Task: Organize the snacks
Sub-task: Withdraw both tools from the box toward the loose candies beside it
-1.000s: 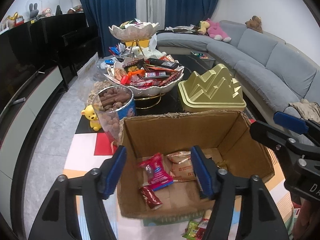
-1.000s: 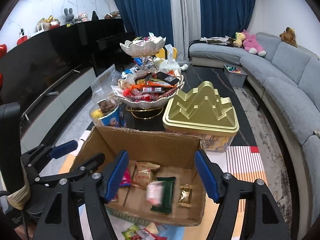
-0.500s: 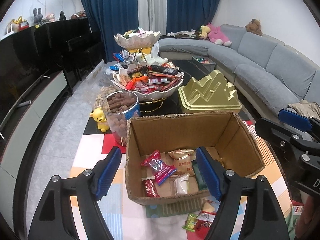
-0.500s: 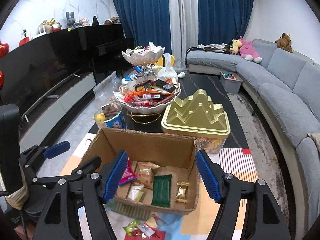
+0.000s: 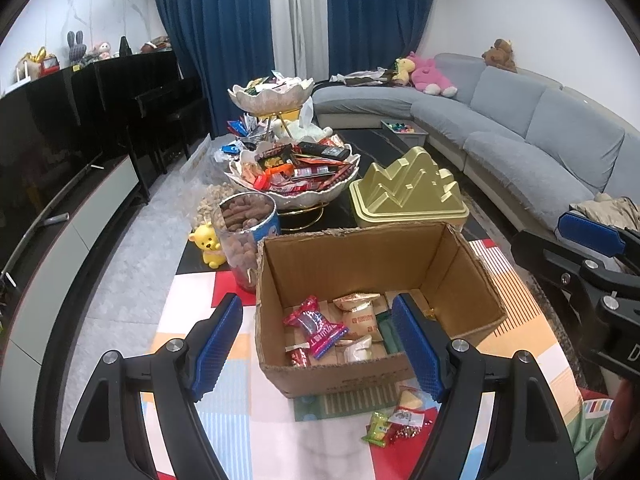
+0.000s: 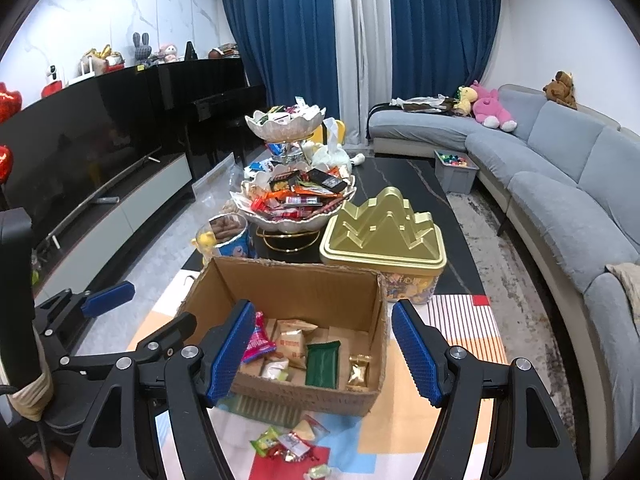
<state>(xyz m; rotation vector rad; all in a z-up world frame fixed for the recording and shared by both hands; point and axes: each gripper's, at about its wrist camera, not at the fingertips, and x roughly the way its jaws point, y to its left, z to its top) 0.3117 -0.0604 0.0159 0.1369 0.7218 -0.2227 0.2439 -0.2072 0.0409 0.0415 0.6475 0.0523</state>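
Both the left gripper and the right gripper hover with jaws wide apart, holding nothing, the left's having just widened. Below them the cardboard box sits open-topped on the worktop, long axis crosswise, collecting snacks; loose sweets lie just before it.
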